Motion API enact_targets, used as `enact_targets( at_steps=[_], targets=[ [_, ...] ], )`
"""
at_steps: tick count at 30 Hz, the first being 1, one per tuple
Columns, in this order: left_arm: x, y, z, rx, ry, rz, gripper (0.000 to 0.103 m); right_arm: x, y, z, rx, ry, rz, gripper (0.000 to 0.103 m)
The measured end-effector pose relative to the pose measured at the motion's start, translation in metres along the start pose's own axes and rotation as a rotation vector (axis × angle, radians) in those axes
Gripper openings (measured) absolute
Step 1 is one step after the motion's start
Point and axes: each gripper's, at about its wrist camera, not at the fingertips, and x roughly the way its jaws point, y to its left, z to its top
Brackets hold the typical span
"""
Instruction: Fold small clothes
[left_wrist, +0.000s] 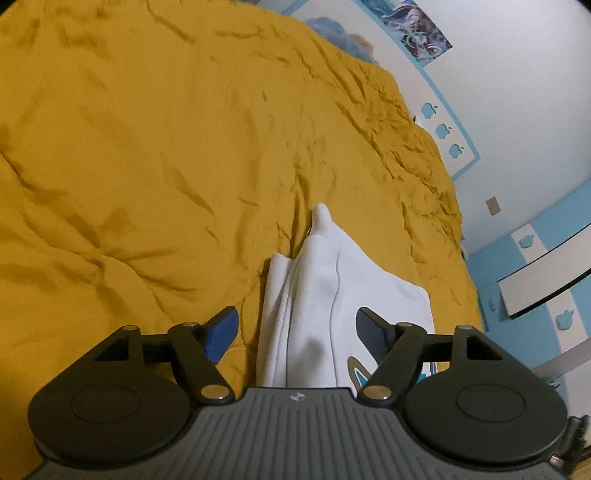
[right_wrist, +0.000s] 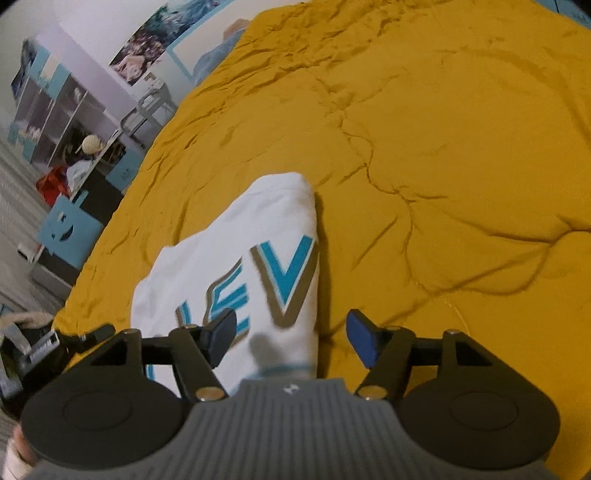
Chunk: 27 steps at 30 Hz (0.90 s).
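Observation:
A small white garment (left_wrist: 332, 288) with blue lettering lies partly folded on a mustard-yellow bed cover (left_wrist: 147, 166). In the left wrist view its folded edge runs away from me and ends in a narrow tip. My left gripper (left_wrist: 295, 328) hangs just above the near end of the cloth, jaws wide open, nothing pinched. In the right wrist view the same garment (right_wrist: 236, 258) shows its blue letters, its folded right edge passing between my fingers. My right gripper (right_wrist: 291, 328) is open above it, and the pads do not press on the cloth.
The yellow bed cover (right_wrist: 443, 166) is wrinkled and stretches far to the right and back. A white and blue wall (left_wrist: 517, 110) borders the bed. Shelves (right_wrist: 62, 110), a blue stool (right_wrist: 70, 225) and the floor lie off the bed's left edge.

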Motion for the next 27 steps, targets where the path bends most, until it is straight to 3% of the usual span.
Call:
enact_targets(
  at_steps=[7, 10, 13, 16, 19, 27],
  targets=[
    [0.031, 0.013, 0.013, -0.017, 0.041, -0.055, 0.085, 0.042, -0.025, 0.016, 0.124, 0.043, 0.065, 0.060],
    [0.044, 0.014, 0.018, -0.027, 0.058, -0.082, 0.073, 0.060, -0.036, 0.020, 0.180, 0.051, 0.099, 0.056],
    [0.049, 0.010, 0.018, -0.026, 0.051, -0.091, 0.047, 0.074, -0.041, 0.024, 0.225, 0.055, 0.130, 0.044],
    [0.049, 0.004, 0.014, 0.000, 0.036, -0.063, 0.034, 0.083, -0.035, 0.026, 0.208, 0.061, 0.142, 0.023],
    [0.038, -0.011, 0.011, 0.065, -0.001, -0.041, 0.027, 0.082, -0.024, 0.028, 0.159, 0.040, 0.128, 0.012],
    [-0.009, -0.049, -0.001, 0.150, -0.113, -0.038, 0.021, 0.037, 0.019, 0.034, 0.025, -0.080, 0.141, 0.007]
  ],
)
